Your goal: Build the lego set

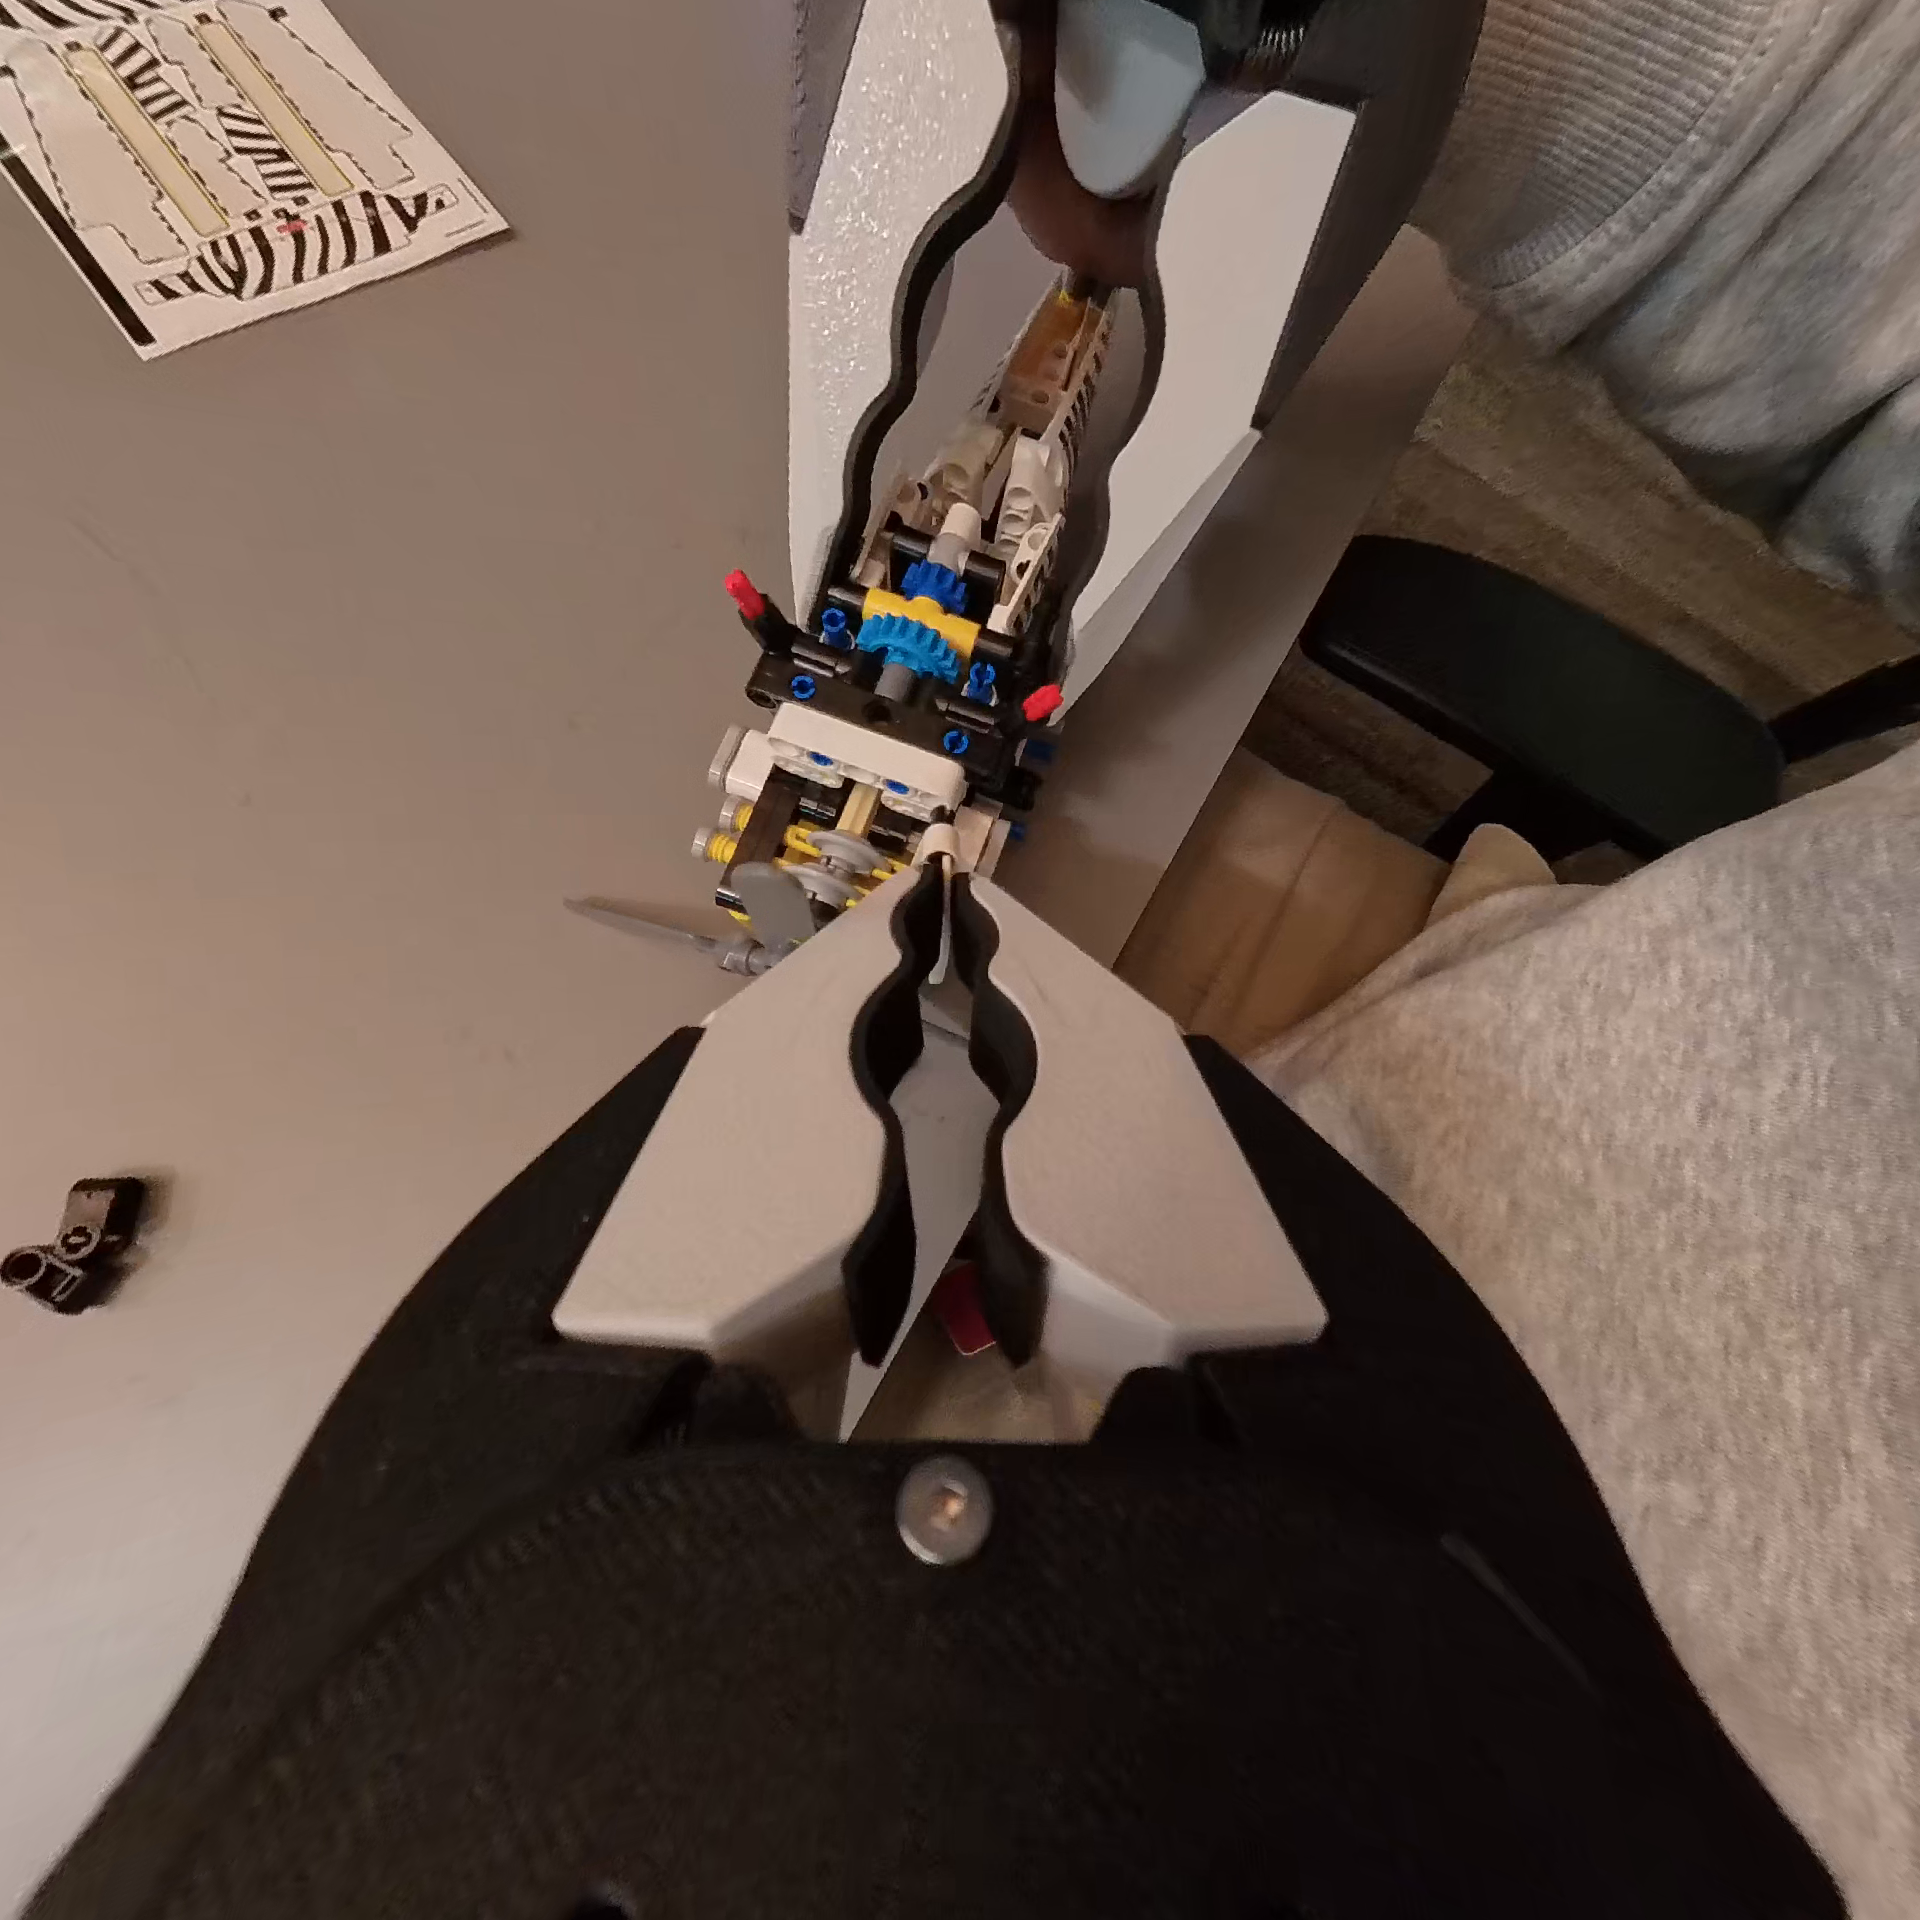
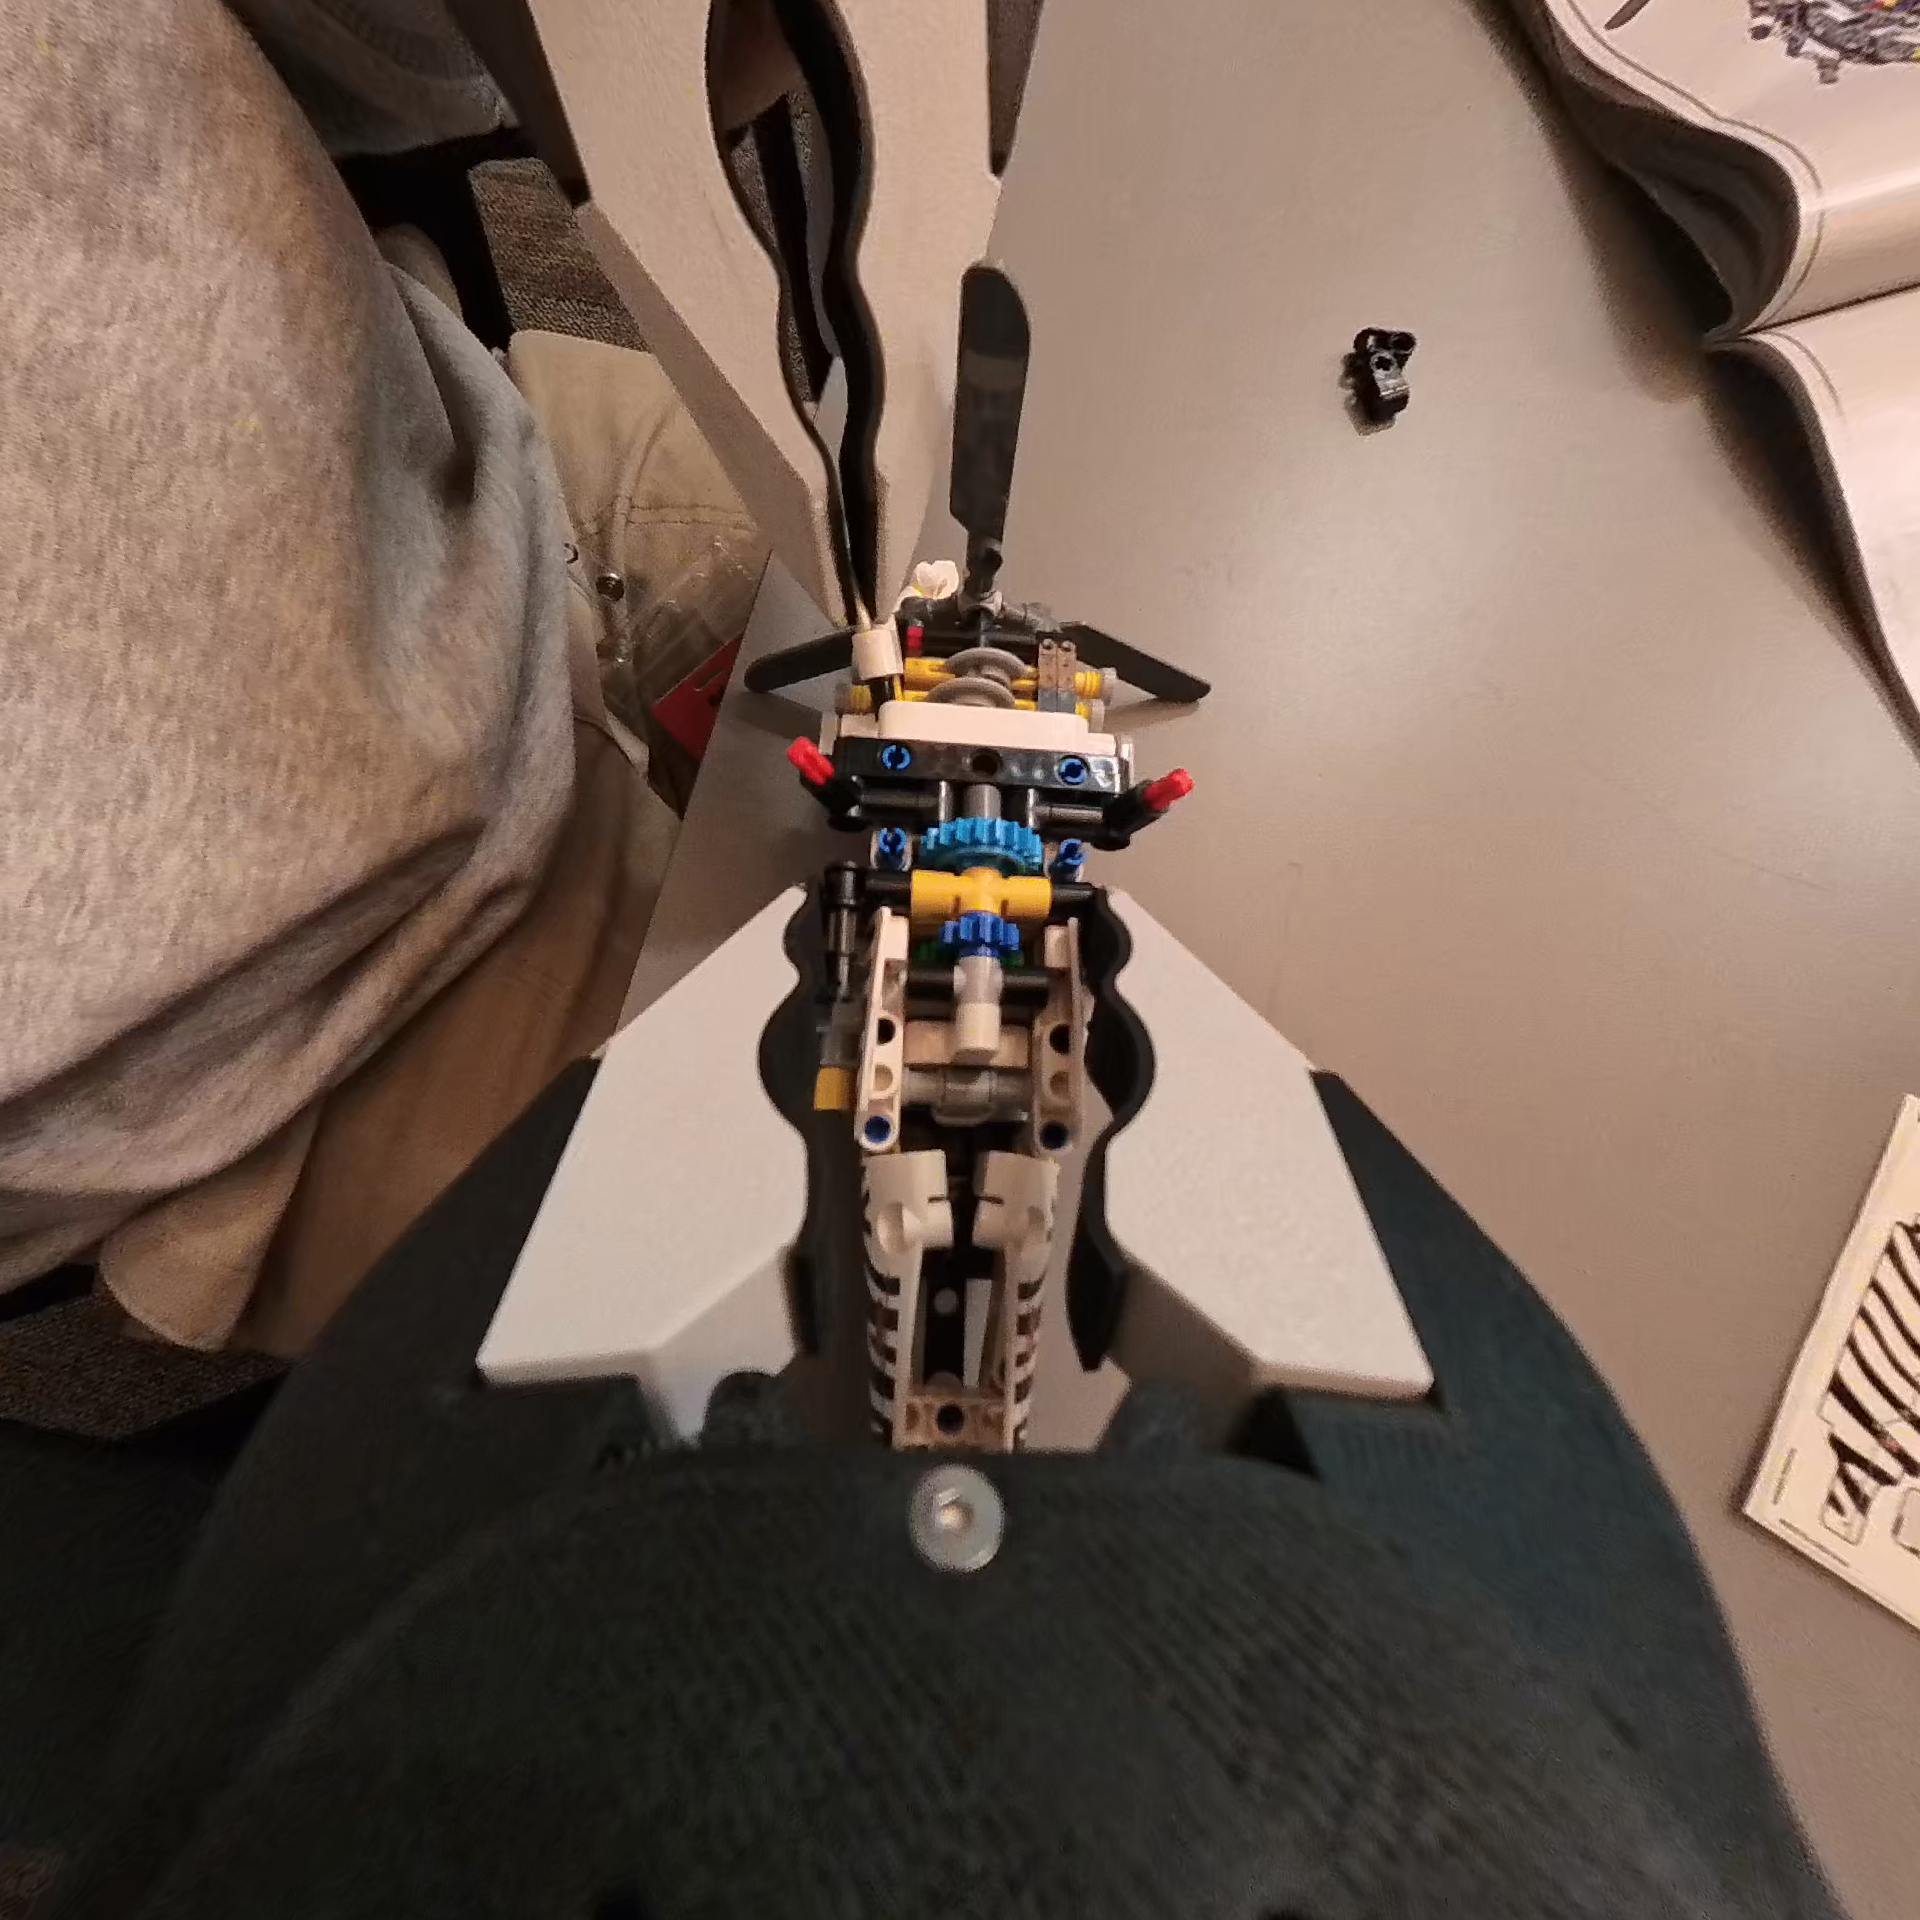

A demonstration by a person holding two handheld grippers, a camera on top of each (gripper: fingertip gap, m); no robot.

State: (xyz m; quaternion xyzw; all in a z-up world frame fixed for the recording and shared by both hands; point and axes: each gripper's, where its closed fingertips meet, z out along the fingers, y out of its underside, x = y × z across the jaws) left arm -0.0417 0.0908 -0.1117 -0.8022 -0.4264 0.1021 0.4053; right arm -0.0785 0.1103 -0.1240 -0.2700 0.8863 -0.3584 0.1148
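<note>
Nearby, right gripper [image 2: 956,1091] clamps model [image 2: 961,935]; left gripper [image 1: 943,883] pinches its white tube [image 1: 940,847].

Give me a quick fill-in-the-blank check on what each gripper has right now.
1. The right gripper is shut on the lego model's ____-striped tail end.
2. The left gripper pinches a small ____ piece at the propeller end.
3. A loose ____ connector lies on the table.

Missing: zebra; white; black
</note>
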